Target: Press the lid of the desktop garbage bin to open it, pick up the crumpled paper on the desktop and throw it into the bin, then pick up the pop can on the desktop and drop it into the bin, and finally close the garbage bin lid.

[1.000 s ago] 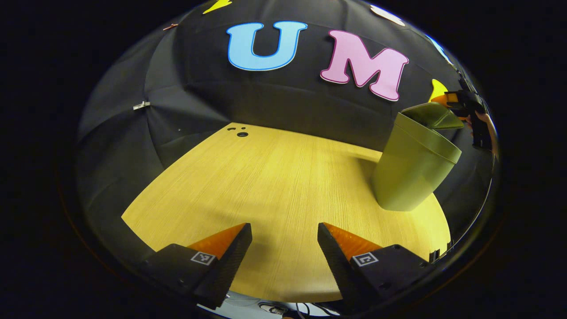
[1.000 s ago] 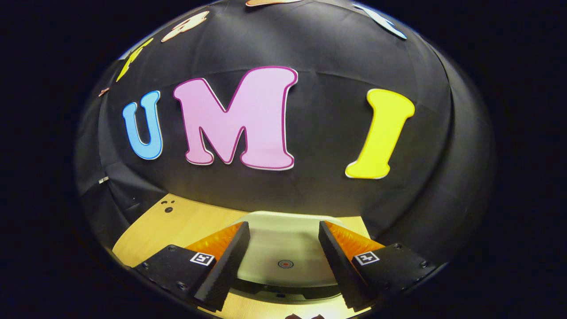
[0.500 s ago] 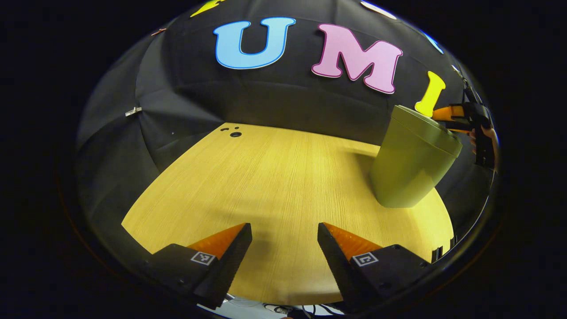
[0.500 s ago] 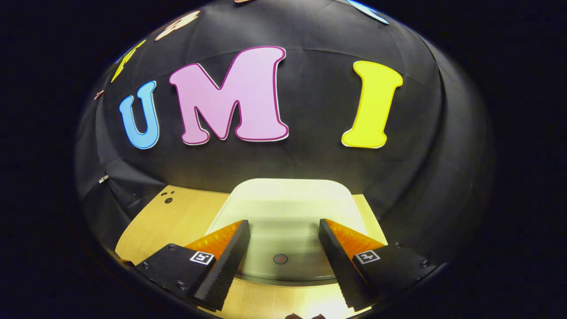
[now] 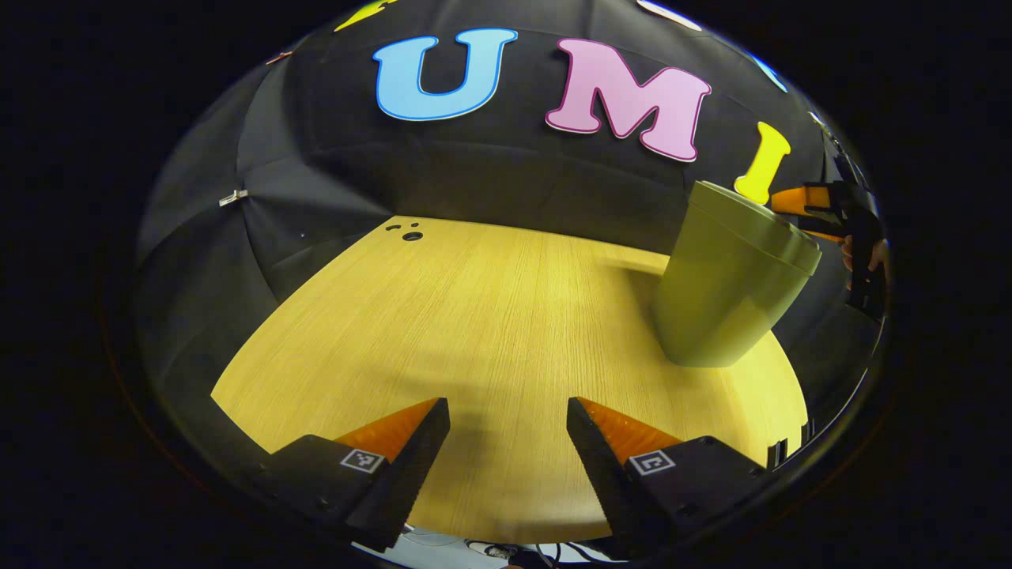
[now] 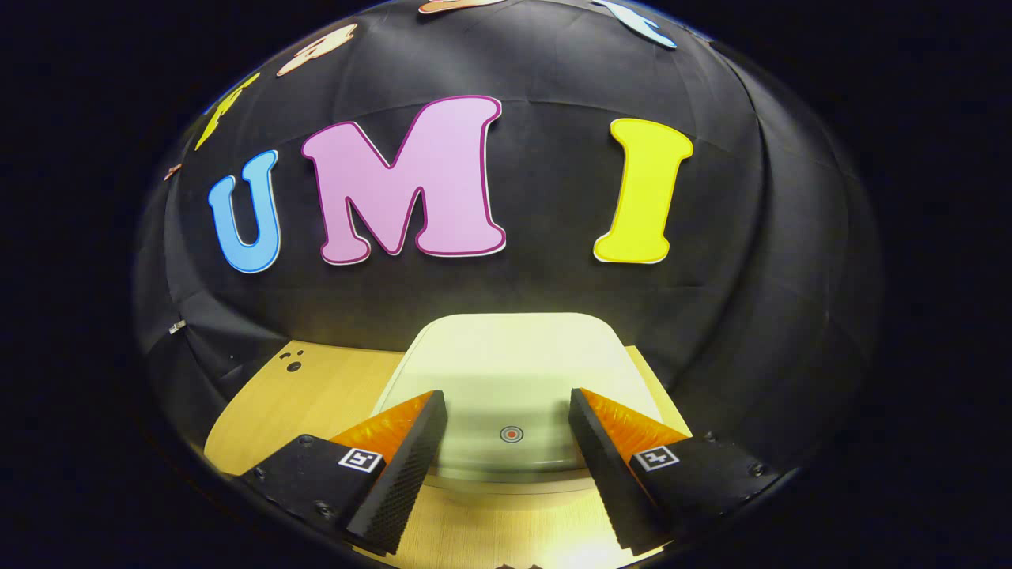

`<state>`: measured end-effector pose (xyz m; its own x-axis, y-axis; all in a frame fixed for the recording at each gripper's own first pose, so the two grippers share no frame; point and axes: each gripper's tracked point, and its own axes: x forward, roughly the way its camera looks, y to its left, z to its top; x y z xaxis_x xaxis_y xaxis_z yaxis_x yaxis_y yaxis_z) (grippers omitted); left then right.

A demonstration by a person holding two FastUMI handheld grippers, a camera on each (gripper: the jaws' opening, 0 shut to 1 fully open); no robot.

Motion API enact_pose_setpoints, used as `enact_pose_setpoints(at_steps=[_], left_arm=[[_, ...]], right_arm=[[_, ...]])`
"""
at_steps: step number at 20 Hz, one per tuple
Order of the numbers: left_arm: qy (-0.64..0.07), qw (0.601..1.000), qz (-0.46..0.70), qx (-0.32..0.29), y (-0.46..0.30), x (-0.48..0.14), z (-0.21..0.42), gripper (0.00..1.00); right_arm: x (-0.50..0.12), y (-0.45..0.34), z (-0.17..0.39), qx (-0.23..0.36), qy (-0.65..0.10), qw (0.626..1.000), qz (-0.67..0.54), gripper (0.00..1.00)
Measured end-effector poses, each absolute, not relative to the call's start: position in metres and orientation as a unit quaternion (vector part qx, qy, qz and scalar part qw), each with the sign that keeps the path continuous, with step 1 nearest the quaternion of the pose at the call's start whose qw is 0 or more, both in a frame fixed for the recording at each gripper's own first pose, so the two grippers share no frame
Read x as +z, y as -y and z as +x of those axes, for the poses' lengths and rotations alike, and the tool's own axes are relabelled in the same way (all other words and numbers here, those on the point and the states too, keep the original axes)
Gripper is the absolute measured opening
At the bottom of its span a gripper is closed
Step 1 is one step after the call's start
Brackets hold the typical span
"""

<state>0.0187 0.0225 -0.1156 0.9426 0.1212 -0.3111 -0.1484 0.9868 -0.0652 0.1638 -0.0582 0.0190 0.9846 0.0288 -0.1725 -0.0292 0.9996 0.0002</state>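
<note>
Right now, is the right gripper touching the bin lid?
Cannot tell. In the right gripper view the right gripper hangs open over the lid. In the left gripper view its tips reach the bin's top edge, with no plain gap or contact.

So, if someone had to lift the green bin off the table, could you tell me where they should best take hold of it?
Grip the bin by its upper wall just under the rim, coming from the side. It stands upright and widens toward the top, so fingers there should wedge rather than slip. The shut lid is flat, offering no hold from above. It looks wide for one gripper; using both seems safer.
</note>
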Motion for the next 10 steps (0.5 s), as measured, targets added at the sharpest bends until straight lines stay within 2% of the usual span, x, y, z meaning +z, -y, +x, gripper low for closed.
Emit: enact_pose_setpoints(at_steps=[10], left_arm=[[-0.154,0.984,-0.054,0.074,-0.0194,-0.1157,0.0119,0.96]], right_arm=[[0.0155,0.0572,0.1622,0.018,-0.069,0.997,-0.006,0.99]])
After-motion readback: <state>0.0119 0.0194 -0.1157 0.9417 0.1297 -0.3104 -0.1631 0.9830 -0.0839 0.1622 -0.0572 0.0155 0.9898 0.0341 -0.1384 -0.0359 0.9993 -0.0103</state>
